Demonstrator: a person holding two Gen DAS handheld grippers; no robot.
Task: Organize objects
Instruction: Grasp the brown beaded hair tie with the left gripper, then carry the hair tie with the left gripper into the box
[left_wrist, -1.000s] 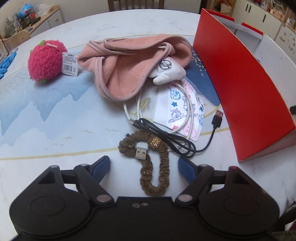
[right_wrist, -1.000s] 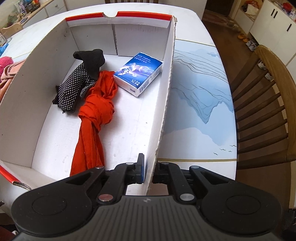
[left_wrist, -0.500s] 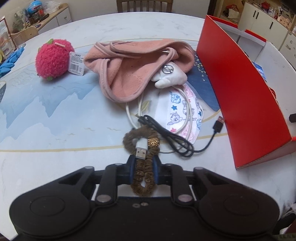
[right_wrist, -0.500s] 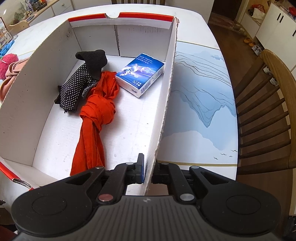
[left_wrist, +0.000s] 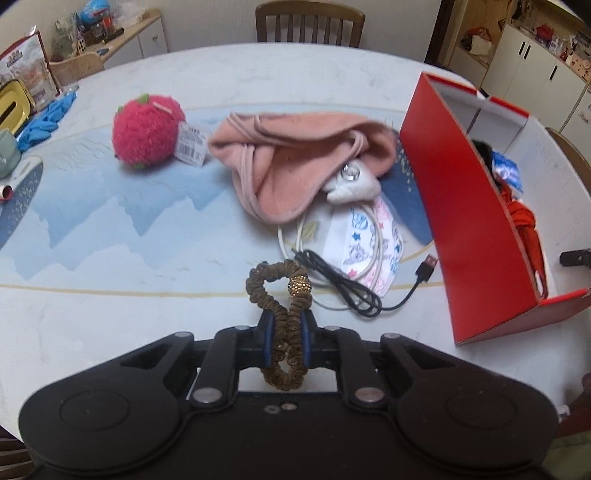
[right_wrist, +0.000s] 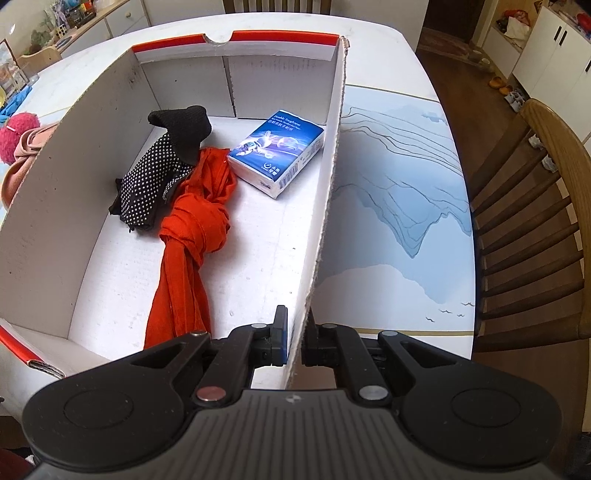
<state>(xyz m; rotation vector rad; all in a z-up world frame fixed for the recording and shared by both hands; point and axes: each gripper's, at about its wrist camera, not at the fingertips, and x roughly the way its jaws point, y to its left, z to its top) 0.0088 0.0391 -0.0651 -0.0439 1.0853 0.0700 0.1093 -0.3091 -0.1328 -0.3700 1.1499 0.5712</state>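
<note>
Scrunchie (left_wrist: 286, 314), brown with a gold bead, is pinched between the blue pads of the left gripper (left_wrist: 287, 341); the jaws have just been closing and now squeeze its lower loop, while the upper loop sticks out above the tabletop. Just beyond it in the left wrist view lie a black USB cable (left_wrist: 354, 288) and a white cable (left_wrist: 295, 240), both tangled over a stack of printed face masks (left_wrist: 373, 251). Behind these sprawls a pink cloth bag (left_wrist: 295, 166) with a small white plush (left_wrist: 351, 184) at its mouth. Farther left sits a pink strawberry plush (left_wrist: 146, 133) with a paper tag, well apart from the cables. To the right stands a red cardboard box (left_wrist: 472, 221), its tall side wall between the scrunchie and the box's inside. All rest on a white table (left_wrist: 110, 295) printed with blue mountains; a wooden chair (left_wrist: 310, 22) stands at the far edge, with cabinets along the walls.

In the right wrist view the right gripper (right_wrist: 294, 343) is clamped narrowly on the box's right wall (right_wrist: 328, 184), one finger on either side. Inside lie an orange knotted scarf (right_wrist: 192, 236), a black dotted cloth (right_wrist: 155, 184) and a blue tissue pack (right_wrist: 277, 147). Another wooden chair (right_wrist: 535, 221) stands beside the table's right edge, over a wooden floor.
</note>
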